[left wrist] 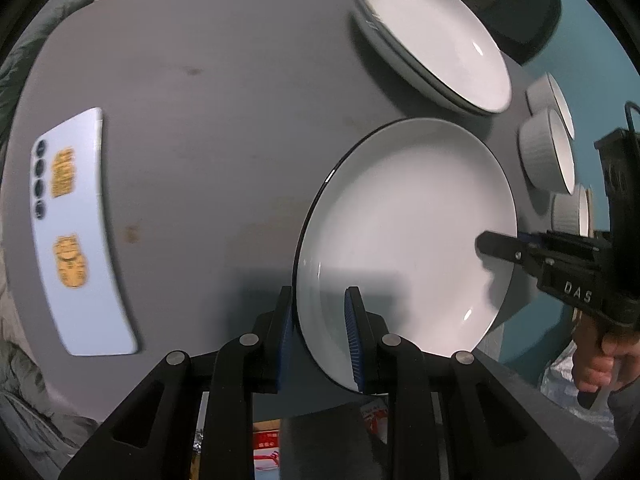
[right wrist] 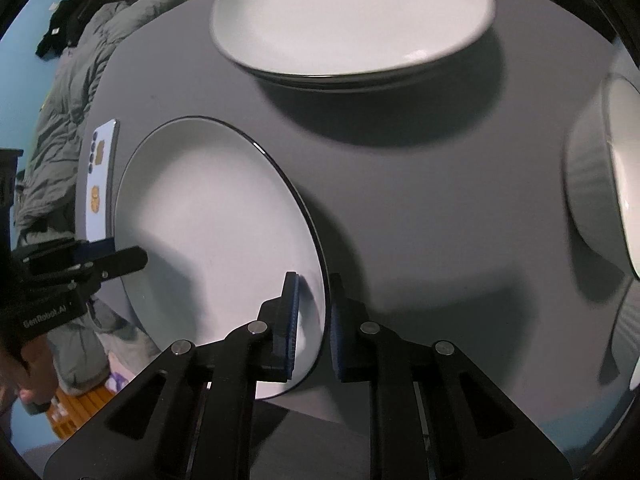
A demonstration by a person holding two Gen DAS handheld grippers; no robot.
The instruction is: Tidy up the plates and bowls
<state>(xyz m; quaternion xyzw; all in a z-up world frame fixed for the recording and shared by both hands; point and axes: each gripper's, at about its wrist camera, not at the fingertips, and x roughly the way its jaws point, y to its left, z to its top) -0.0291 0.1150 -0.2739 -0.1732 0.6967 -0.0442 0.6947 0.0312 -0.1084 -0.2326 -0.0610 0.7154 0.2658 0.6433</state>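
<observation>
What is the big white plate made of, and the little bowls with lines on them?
The plate looks like glazed ceramic: smooth, glossy white, small bright glints, thin dark rim. The ribbed bowls look ceramic too, with a duller, grooved outside. Hard plastic cannot be ruled out by looks alone.
</observation>
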